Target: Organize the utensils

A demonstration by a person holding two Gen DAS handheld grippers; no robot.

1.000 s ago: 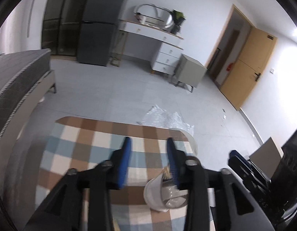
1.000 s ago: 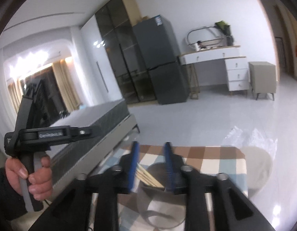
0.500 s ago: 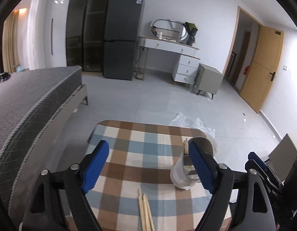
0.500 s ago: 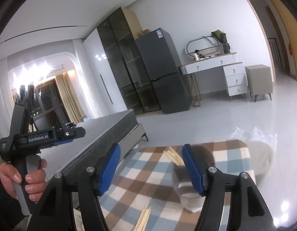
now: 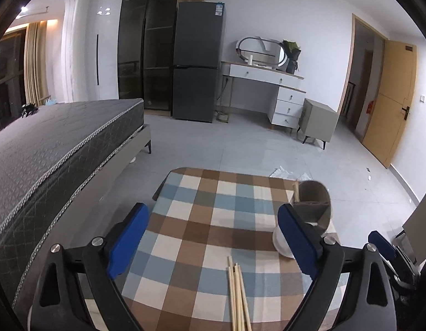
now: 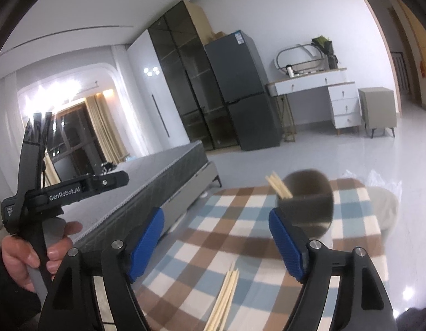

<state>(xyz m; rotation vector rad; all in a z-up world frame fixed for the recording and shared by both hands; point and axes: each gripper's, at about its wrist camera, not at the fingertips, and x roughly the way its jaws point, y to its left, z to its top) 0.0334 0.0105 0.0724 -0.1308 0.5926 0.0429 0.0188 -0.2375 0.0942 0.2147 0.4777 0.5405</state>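
Checkered cloth covers the counter [image 5: 221,220]. Both the left hand-held gripper [image 5: 213,237] and the right hand-held gripper [image 6: 217,237] are opening, nothing between their jaws. Loose chopsticks [image 5: 237,295] lie near; more stand in the cup [image 5: 312,209] at the right edge.

One clear line of lettering here: "GenRobot.AI", in pale letters along the black body of the left gripper [image 6: 65,190], seen from the right wrist view, just above the person's hand [image 6: 33,256] gripping its handle. A small pale mark sits at the end of that body nearest the hand, too tiny to read. Beyond the gripper, the dark fridge [image 6: 240,88] carries a blue-and-white sticker near its top; its print cannot be made out in either view.
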